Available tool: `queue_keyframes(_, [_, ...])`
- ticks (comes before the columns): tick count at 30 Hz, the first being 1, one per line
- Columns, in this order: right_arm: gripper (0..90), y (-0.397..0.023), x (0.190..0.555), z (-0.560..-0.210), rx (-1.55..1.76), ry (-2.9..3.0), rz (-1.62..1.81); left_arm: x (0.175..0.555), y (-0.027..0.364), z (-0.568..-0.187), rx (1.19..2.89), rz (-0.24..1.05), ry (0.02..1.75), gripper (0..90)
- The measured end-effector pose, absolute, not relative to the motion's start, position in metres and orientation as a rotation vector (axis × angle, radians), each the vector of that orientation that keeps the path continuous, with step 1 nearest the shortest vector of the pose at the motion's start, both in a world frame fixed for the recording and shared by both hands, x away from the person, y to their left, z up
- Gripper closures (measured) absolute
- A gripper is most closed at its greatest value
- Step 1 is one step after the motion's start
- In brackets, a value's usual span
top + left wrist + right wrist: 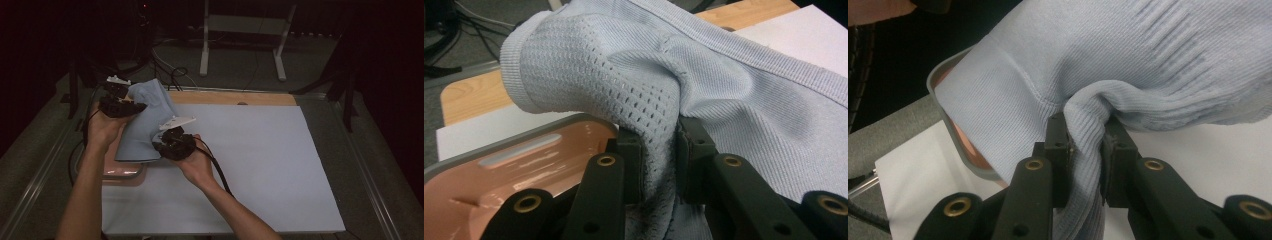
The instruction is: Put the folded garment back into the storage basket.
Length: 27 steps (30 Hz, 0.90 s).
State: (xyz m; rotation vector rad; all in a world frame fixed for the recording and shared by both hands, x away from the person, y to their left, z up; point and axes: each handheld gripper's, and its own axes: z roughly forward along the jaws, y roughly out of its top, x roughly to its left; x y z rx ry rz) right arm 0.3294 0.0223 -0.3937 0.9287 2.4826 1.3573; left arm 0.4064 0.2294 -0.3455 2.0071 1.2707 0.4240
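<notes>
While you held it up: the pale blue knitted garment [142, 120] hung between your two grippers above the left end of the worktop [260, 165], its lower edge reaching down over the pink tray [122, 172].
Left gripper [125, 102]: its jaws were clamped on a bunched fold of the garment's mesh-knit part [659, 150], cloth pinched tight between the pads.
Right gripper [167, 137]: its jaws were clamped on a ribbed fold [1085, 145], near a hemmed edge.
Tray: it sat at the worktop's near left corner, partly under the cloth, and what showed of its floor in the left gripper view [524, 165] looked bare.
Done, as I judged it: you had the garment picked up and gripped at two points, clear of the tray.
Left, as I judged it: it was still crumpled, not spread; you had yet to pull it open and lay it flat on the white sheet, and any folding remained.
</notes>
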Motion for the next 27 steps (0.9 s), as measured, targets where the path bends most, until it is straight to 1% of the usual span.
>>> queue_keyframes(27, [77.5,0.063,0.327,-0.406,0.883,2.503,1.342,0.396,0.273,-0.360,1.951,0.456,1.349,76.8])
